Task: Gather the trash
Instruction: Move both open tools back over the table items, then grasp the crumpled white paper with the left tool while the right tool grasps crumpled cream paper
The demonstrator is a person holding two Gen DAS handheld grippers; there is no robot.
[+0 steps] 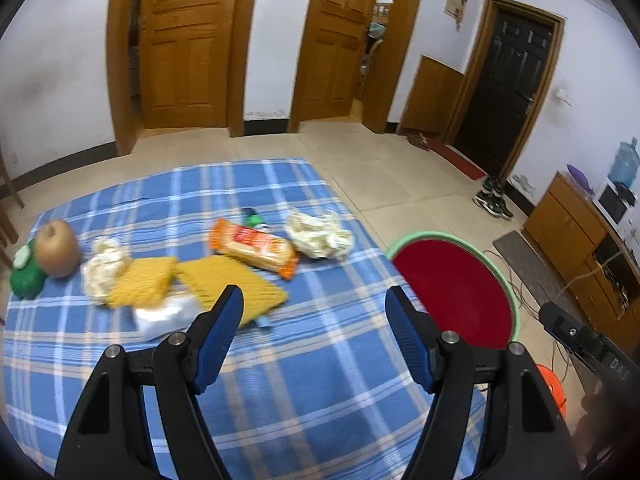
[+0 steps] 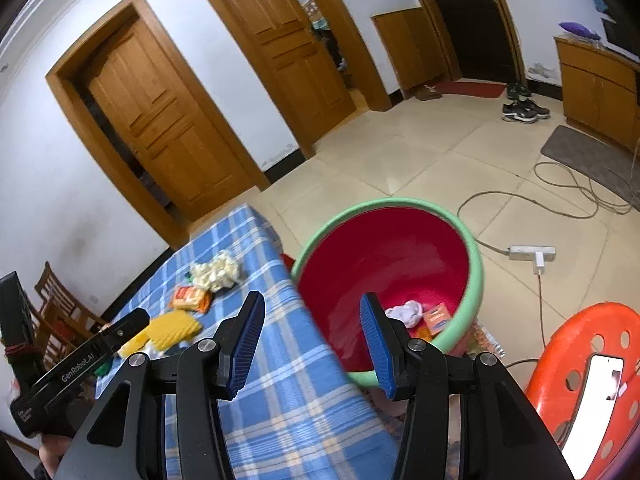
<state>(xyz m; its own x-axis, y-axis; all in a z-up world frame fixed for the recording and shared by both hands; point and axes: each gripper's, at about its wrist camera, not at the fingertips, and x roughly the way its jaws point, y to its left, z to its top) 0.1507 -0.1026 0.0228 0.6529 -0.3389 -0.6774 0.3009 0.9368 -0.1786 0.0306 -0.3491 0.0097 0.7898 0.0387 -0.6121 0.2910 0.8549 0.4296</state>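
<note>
On the blue plaid tablecloth (image 1: 280,360) lie an orange snack wrapper (image 1: 256,248), a crumpled white paper (image 1: 320,234) at its right, another crumpled paper (image 1: 105,266) at the left, two yellow cloths (image 1: 224,280) and a clear plastic bag (image 1: 164,314). My left gripper (image 1: 314,300) is open and empty, hovering just in front of the yellow cloths. My right gripper (image 2: 312,312) is open and empty above the table edge beside the red bin with a green rim (image 2: 384,256). The bin holds a white wad (image 2: 406,312) and an orange packet (image 2: 438,317).
An apple (image 1: 58,248) and a green object (image 1: 26,276) sit at the table's left end. A small green bottle (image 1: 254,218) lies behind the wrapper. An orange stool (image 2: 588,380) with a phone stands right of the bin. Cables and a power strip (image 2: 532,254) lie on the floor.
</note>
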